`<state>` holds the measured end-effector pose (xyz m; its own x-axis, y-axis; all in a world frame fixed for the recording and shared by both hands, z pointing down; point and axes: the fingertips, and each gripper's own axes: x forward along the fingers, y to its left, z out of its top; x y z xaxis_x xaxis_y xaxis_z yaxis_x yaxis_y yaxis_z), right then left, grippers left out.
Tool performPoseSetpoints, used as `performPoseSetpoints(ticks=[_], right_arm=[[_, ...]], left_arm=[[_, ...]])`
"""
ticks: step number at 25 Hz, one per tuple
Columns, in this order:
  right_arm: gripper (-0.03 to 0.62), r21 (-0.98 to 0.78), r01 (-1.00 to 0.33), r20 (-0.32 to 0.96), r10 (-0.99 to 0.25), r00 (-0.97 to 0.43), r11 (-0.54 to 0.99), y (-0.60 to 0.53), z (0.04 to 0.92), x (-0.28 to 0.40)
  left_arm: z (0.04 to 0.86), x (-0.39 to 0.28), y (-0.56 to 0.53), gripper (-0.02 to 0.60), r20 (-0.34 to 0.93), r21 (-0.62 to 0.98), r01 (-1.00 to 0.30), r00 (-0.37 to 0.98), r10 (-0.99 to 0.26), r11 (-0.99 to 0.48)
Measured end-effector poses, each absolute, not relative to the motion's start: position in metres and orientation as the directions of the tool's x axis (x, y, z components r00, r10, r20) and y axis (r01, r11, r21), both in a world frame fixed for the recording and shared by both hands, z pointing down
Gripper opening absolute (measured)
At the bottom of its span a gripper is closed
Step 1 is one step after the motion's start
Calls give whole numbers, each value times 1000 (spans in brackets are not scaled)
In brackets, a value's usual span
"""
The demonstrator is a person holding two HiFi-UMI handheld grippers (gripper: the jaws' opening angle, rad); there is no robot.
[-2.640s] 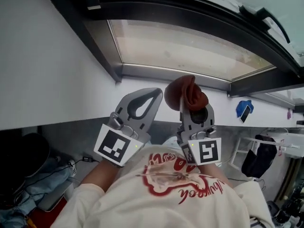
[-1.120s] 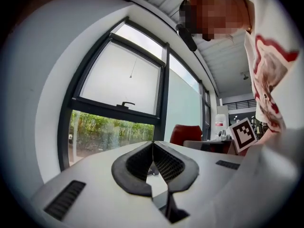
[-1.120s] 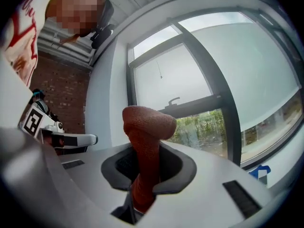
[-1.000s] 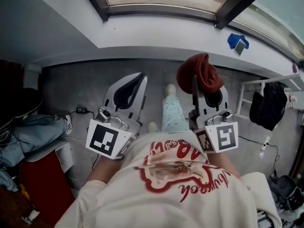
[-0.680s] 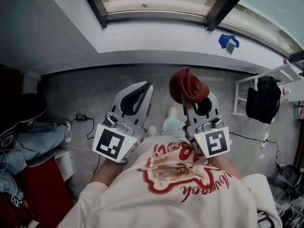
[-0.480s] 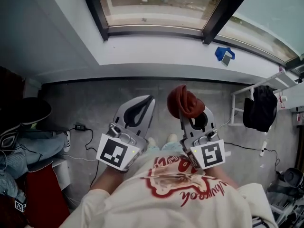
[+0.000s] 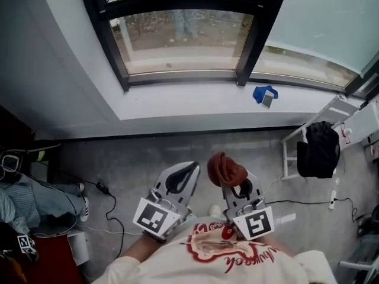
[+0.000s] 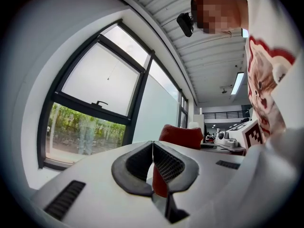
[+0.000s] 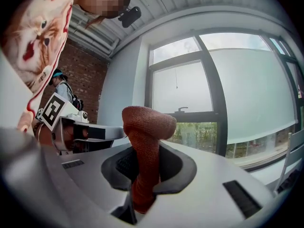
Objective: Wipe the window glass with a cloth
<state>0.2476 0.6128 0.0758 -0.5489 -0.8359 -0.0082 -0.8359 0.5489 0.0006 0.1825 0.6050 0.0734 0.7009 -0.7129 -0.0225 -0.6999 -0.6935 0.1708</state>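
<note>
The window has a clear lower pane point(image 7: 177, 40) in a dark frame and a frosted pane point(image 7: 314, 28) to its right. A rust-red cloth point(image 7: 227, 169) is bunched between the jaws of my right gripper point(image 7: 234, 181), which is shut on it; in the right gripper view the cloth point(image 9: 145, 127) stands up out of the right gripper point(image 9: 145, 161). My left gripper point(image 7: 188, 171) is beside it, shut and empty, its jaws meeting at the left gripper tip point(image 8: 152, 145). Both grippers are held over the floor, well short of the glass point(image 9: 178, 91).
A white sill point(image 7: 195, 102) runs under the window, with a blue object point(image 7: 265, 94) on it. A white rack with a black garment point(image 7: 317, 149) stands at the right. Cables point(image 7: 106, 191) and piled clothes point(image 7: 23, 200) lie on the floor at the left.
The head view has pulled back and up: the window now fills the top of the frame, and both grippers sit lower and smaller. The cloth stays clamped in the right gripper.
</note>
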Motion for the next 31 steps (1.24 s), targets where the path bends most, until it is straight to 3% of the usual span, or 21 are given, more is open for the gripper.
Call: performPoseSetpoints(ticks=[9, 15, 19, 23, 31], right_arm=[[74, 28, -823, -34, -822, -568, 568, 629, 71, 269], [74, 18, -795, 25, -795, -606, 606, 633, 86, 267], [74, 255, -720, 4, -745, -667, 645, 632, 75, 266], [74, 52, -788, 0, -789, -614, 614, 630, 81, 269], [74, 35, -785, -47, -784, -619, 618, 625, 76, 270]], left_arm=[[65, 217, 618, 21, -3, 118, -700, 709, -705, -704], [67, 222, 617, 21, -4, 118, -708, 701, -713, -697], [66, 229, 617, 21, -21, 124, -699, 708, -706, -704], [64, 228, 616, 21, -26, 121, -697, 710, -704, -707], [66, 233, 614, 21, -22, 125, -692, 715, -699, -711]])
